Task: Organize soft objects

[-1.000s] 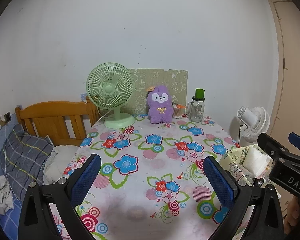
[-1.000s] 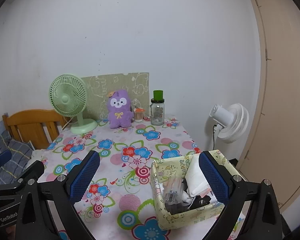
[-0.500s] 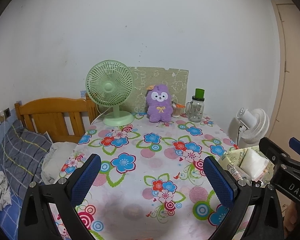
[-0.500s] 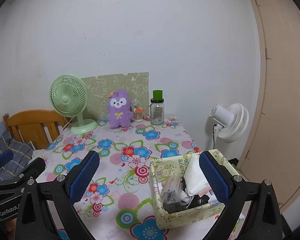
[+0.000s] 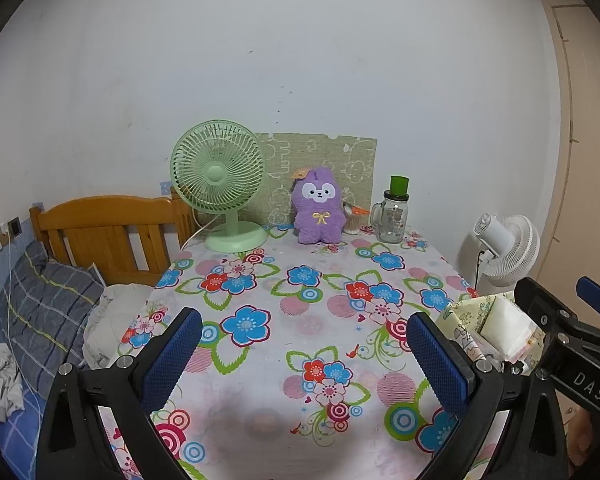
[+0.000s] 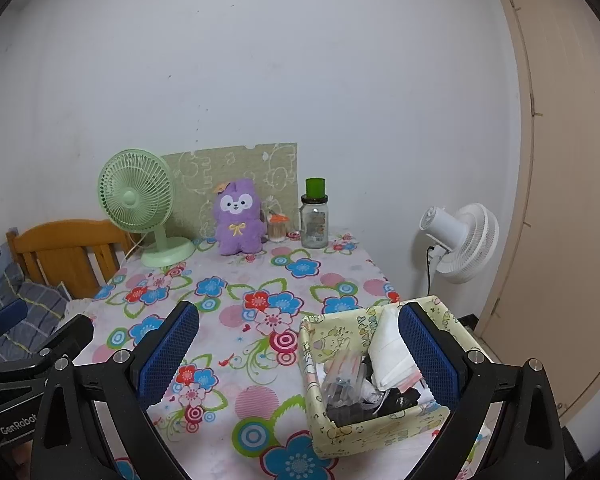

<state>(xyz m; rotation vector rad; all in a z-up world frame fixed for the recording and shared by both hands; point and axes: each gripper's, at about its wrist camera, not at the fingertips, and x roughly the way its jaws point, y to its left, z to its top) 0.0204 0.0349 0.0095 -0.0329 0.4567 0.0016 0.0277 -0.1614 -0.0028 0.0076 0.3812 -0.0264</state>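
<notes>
A purple plush toy (image 5: 319, 211) (image 6: 239, 216) sits upright at the far end of the flower-print table (image 5: 284, 320), against a green patterned board. A yellow cartoon-print box (image 6: 380, 368) (image 5: 484, 332) at the table's near right edge holds white soft packs, clear tubes and dark items. My left gripper (image 5: 304, 356) is open over the table's near middle, nothing between its blue pads. My right gripper (image 6: 298, 352) is open too, its right finger (image 6: 428, 356) in front of the box's right side. Both are far from the plush.
A green desk fan (image 5: 220, 184) stands left of the plush; a glass jar with a green cap (image 5: 394, 216) and a small toothpick holder (image 6: 278, 228) stand right of it. A wooden headboard (image 5: 100, 232) and bedding lie left. A white floor fan (image 6: 460, 240) and door are right.
Both grippers drew back and rose slightly, so the table looks a little farther off. Both stayed open and nothing on the table moved.
</notes>
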